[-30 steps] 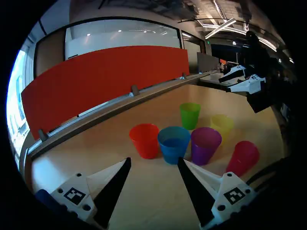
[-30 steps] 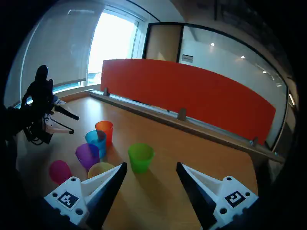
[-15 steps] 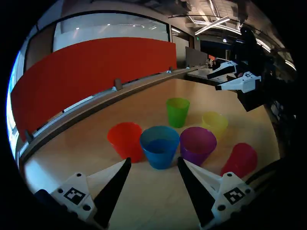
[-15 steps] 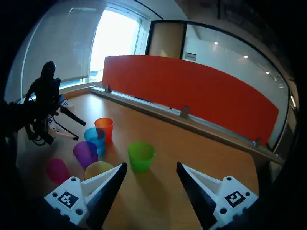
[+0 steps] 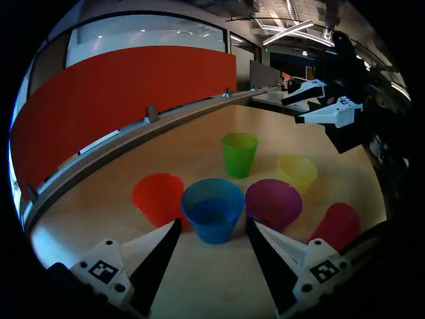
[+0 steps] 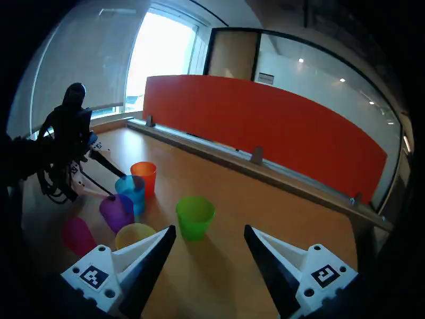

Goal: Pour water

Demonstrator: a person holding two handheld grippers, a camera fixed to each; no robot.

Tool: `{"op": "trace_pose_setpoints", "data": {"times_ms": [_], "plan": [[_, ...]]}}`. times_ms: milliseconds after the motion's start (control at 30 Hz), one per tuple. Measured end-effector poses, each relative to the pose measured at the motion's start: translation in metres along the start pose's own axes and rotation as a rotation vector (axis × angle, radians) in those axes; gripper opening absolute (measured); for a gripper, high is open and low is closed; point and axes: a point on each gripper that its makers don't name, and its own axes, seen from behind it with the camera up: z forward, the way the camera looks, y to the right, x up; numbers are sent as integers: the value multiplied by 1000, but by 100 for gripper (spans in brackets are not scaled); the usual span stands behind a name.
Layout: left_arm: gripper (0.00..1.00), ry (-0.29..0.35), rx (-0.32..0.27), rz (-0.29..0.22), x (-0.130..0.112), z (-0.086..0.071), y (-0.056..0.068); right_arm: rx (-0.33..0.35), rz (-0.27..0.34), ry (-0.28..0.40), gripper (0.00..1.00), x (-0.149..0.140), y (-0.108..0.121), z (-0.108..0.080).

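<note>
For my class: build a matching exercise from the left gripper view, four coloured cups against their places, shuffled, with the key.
1. blue plastic cup
2. green plastic cup
3. orange plastic cup
4. yellow plastic cup

A. left end of the near row
B. behind the purple plastic cup
C. ahead, between the left gripper's fingertips
D. farthest back, apart from the rest

Pairs: 1-C, 2-D, 3-A, 4-B

The left tongs (image 5: 213, 220) cover the lower edge of the orange cup (image 5: 158, 198), just beside the blue cup (image 5: 213, 210), and the foot of the purple cup (image 5: 273, 203) on the blue cup's other side. Whether the blue cup holds water cannot be told. Beyond the purple cup, the base of the pink cup (image 5: 337, 226) is lost in the dark. In the right gripper view, the right tongs (image 6: 210, 227) hide the lower part of the yellow cup (image 6: 134, 235). Whatever holds the left tongs by the blue cup is only a dark shape.
</note>
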Motion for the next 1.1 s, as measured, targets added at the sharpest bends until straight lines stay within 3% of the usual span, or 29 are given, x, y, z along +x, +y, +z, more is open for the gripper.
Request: {"op": "trace_pose_setpoints", "data": {"times_ms": [567, 1100], "plan": [[90, 8, -4, -4, 6, 16, 0, 5, -2, -12, 100, -7, 1, 5], [90, 1, -1, 32, 9, 28, -2, 12, 0, -21, 100, -14, 1, 9]]}}
